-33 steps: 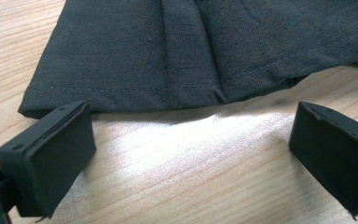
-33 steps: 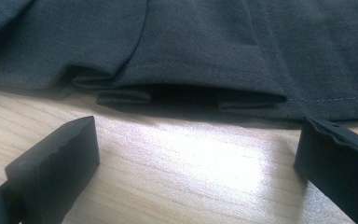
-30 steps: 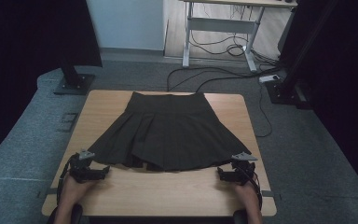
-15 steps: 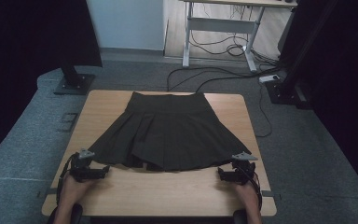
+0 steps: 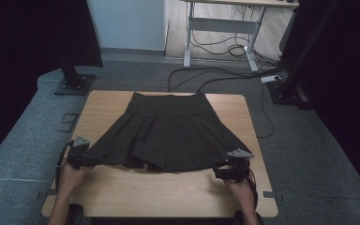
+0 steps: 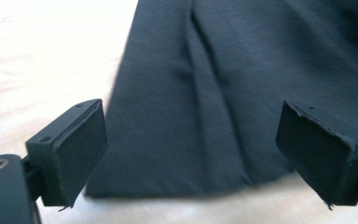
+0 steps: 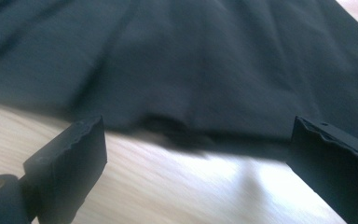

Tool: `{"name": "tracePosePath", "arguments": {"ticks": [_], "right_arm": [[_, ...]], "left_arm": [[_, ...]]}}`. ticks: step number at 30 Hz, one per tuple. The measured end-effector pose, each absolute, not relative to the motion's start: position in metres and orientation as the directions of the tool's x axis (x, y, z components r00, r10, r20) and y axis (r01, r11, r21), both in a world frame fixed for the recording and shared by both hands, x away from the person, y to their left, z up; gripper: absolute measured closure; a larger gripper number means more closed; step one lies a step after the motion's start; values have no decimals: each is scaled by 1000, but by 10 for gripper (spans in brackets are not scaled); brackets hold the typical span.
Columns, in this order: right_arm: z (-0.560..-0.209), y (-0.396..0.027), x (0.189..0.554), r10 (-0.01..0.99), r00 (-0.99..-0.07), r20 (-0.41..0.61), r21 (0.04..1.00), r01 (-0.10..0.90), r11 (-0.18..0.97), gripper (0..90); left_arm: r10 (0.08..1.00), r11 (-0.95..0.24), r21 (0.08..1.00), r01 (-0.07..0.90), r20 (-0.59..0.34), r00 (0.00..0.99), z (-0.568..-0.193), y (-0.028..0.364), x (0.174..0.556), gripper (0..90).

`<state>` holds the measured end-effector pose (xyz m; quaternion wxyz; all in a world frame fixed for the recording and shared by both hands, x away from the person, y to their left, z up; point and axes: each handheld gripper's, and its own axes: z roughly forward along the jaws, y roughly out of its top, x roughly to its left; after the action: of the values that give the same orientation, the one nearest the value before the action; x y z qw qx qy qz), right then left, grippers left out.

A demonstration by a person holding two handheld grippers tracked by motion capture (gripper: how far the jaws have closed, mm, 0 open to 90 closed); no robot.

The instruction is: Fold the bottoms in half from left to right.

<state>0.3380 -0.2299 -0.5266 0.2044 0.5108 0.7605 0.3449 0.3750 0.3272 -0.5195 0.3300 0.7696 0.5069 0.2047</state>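
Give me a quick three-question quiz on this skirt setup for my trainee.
1. True or false: the left gripper is clamped on the skirt.
2. Which part of the skirt lies nearest the person: A) the waistband, B) the hem?
3. What surface does the skirt lie on?

Key:
1. False. Its jaws stand wide open, as do the right gripper's.
2. B, the hem.
3. The wooden table.

Beyond my wooden table point(image 5: 122, 101), grey carpet point(image 5: 37, 126) spreads out. A white-framed desk point(image 5: 225, 23) stands far off, black cables point(image 5: 215, 77) trailing beneath it. Dark stand bases sit far left point(image 5: 72, 84) and far right point(image 5: 288, 91).
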Motion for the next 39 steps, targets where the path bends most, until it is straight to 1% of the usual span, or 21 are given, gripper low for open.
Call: {"name": "tracePosePath", "arguments": {"ticks": [2,3,5,9,12,15,19,22,23,26,28,29,39], "right_arm": [[-524,-221,343,911,-408,57,733,636,239,44],[-522,-215,346,911,-408,57,727,642,242,45],[-521,-206,352,912,-407,58,721,649,244,60],[-523,-190,364,917,-393,65,726,649,226,107],[-526,-182,371,921,-384,68,724,654,219,113],[-533,-174,378,923,-381,55,705,669,234,122],[-543,-169,383,922,-388,11,682,677,277,133],[-545,-174,384,927,-374,2,679,681,273,146],[-545,-176,384,929,-370,17,678,687,261,148],[-544,-185,383,932,-362,-4,670,691,271,170],[-544,-193,384,935,-355,0,664,699,265,170],[-544,-198,385,936,-351,-3,663,701,264,169],[-545,-235,394,959,-284,16,670,715,201,169]], "left_arm": [[917,-272,710,650,-13,399,-519,326,382,104],[918,-259,709,656,-31,396,-518,325,396,125],[916,-255,709,658,-40,398,-518,322,408,141],[925,-282,674,683,3,379,-526,316,432,142],[931,-304,635,710,39,364,-536,313,443,143],[938,-257,647,718,-10,346,-541,313,444,144],[943,-245,660,710,-10,334,-542,309,434,147],[942,-248,655,713,-9,335,-542,305,424,155],[942,-249,656,713,-8,336,-542,303,420,160],[940,-249,666,703,-10,341,-543,296,406,161],[936,-257,660,706,-10,351,-542,293,401,166],[929,-274,651,707,-11,371,-541,288,391,183],[906,-316,643,697,-13,423,-540,256,352,184]]}}
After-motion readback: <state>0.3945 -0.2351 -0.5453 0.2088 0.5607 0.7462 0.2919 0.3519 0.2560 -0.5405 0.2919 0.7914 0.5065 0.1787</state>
